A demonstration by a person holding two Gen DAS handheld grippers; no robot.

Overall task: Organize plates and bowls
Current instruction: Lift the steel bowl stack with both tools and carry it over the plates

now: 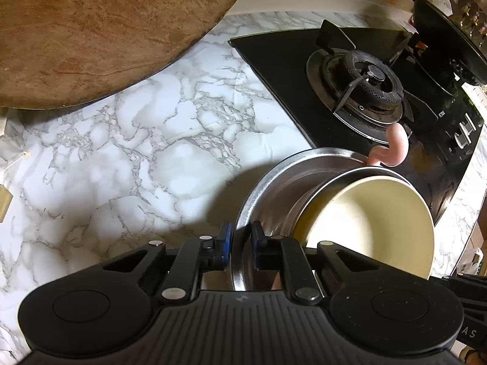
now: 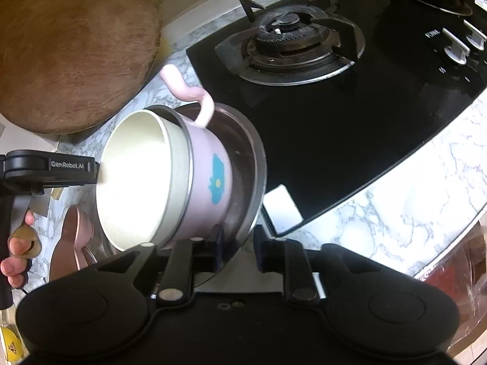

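A: So, where is the stack right now?

B: It is up off the desk [image 1: 127, 140], tipped over to one side. The steel bowl [image 1: 274, 182] is on the outside. A pink pot [image 2: 210, 182] sits inside it, and a cream bowl [image 2: 134, 182] sits inside the pot.

A: Who is holding it?

B: Both tools. The left tool [image 1: 242, 243] has its fingers pinched tight on the steel bowl's rim, one finger inside and one outside. The right tool [image 2: 237, 252] is pinching the rim on the other side.

A: Is that a good place to hold?

B: I think so. The rim is thin and hard, so it will not bend. But steel is shiny and slippery, and the fingers only catch a little edge.

A: Will it feel heavy?

B: Steel bowls are light, I guess. The pot and the cream bowl look like the kind that can chip or break, so they add weight. They are loose too, only resting in there.

A: So they could slide out?

B: Yes, because the stack leans a lot. The pot's pink handle [image 1: 392, 149] sticks out over the rim, close to the black stove [image 2: 350, 140]. Best to tip it flat slowly and keep both pinches firm.
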